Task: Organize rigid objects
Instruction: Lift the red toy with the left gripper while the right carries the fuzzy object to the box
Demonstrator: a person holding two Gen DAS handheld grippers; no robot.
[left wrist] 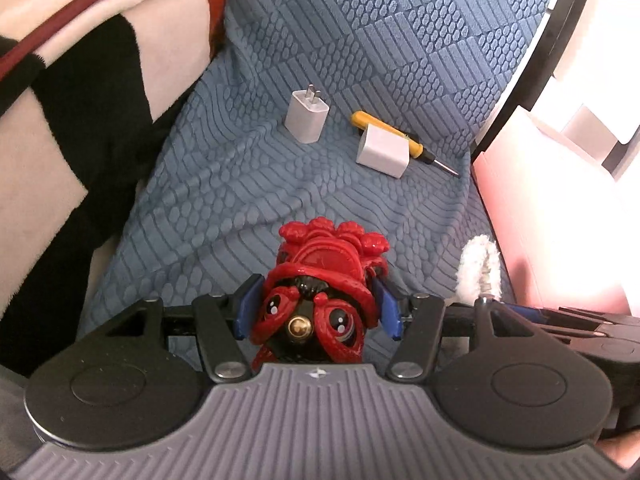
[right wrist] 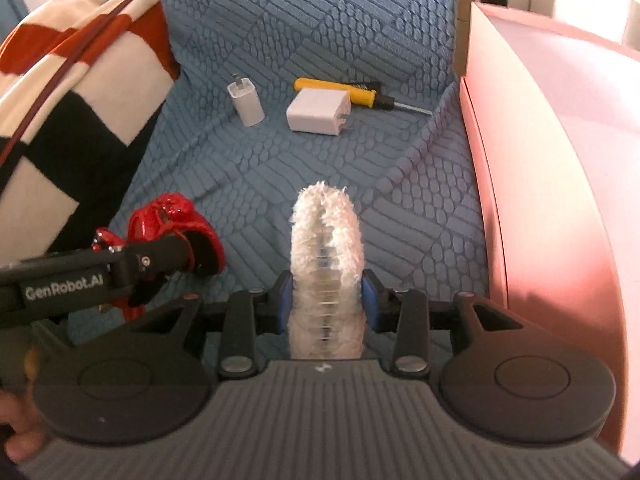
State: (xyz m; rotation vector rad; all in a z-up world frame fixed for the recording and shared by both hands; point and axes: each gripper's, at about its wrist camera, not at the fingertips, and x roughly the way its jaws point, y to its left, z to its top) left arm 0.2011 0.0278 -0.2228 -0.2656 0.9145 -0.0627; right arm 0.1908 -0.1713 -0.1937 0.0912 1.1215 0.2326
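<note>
- The pink box [right wrist: 560,160] stood on the right side of the blue bumpy cloth [right wrist: 320,20]. It was the biggest thing there. I think the held things were meant to go in it, but its inside did not show.
- To do this step well, I think each hand should carry its thing slowly to the box and let go only when it sits low inside.
- The left gripper [left wrist: 318,304] was closed on the red toy [left wrist: 324,280]. The toy sat right between its blue pads, face toward the camera.
- The right gripper [right wrist: 326,296] was closed on the fluffy white brush [right wrist: 325,248]. The brush stuck straight out past the fingers, near the box.
- Well ahead of both grippers lay a square white charger [right wrist: 318,116], touching a yellow screwdriver [right wrist: 340,88].
- A small white charger [right wrist: 246,104] lay apart, to their left.
</note>
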